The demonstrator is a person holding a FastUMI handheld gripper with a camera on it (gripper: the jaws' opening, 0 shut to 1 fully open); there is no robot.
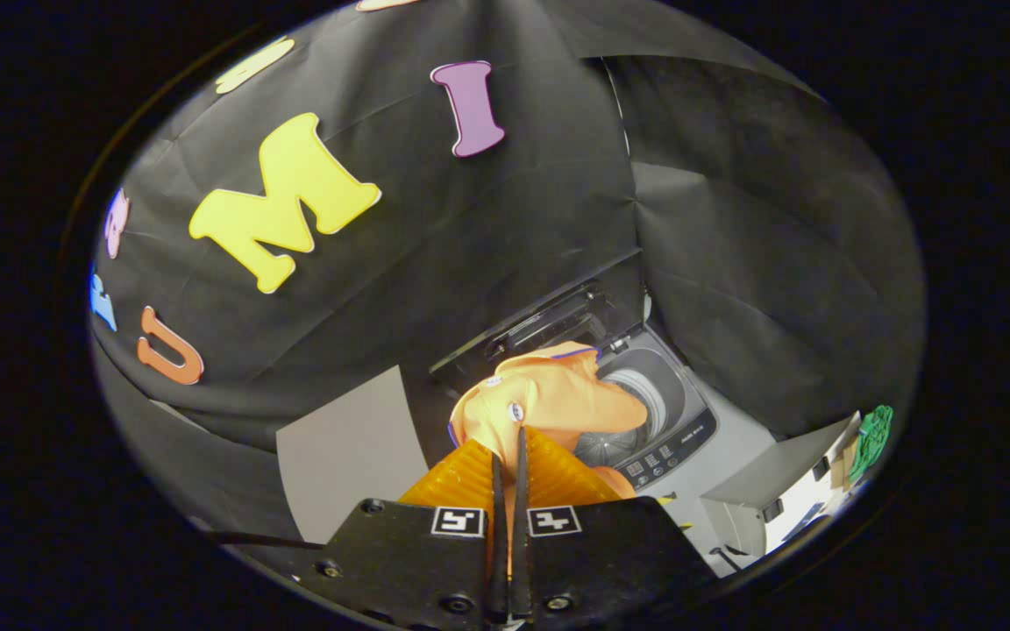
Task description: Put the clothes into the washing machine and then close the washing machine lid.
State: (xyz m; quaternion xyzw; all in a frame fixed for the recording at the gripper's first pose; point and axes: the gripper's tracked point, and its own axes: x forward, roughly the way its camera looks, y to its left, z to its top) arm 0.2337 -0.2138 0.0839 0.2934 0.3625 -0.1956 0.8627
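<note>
While my gripper (509, 464) clenches its fingers on the orange cloth garment (540, 403), the fabric hangs just ahead at twelve o'clock, above the grey top-loading washing machine (689, 421), lid (549, 320) raised beyond.

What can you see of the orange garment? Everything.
The orange garment looks like soft, crumpled knit cloth with a thin dark-blue trim at its edges and small white round spots, perhaps buttons. It hangs bunched from the tool, whose two fingers are closed on a fold of it. It sits above the washing machine, covering part of the open drum mouth, with the raised lid behind it. Whether it touches the machine is unclear.
</note>
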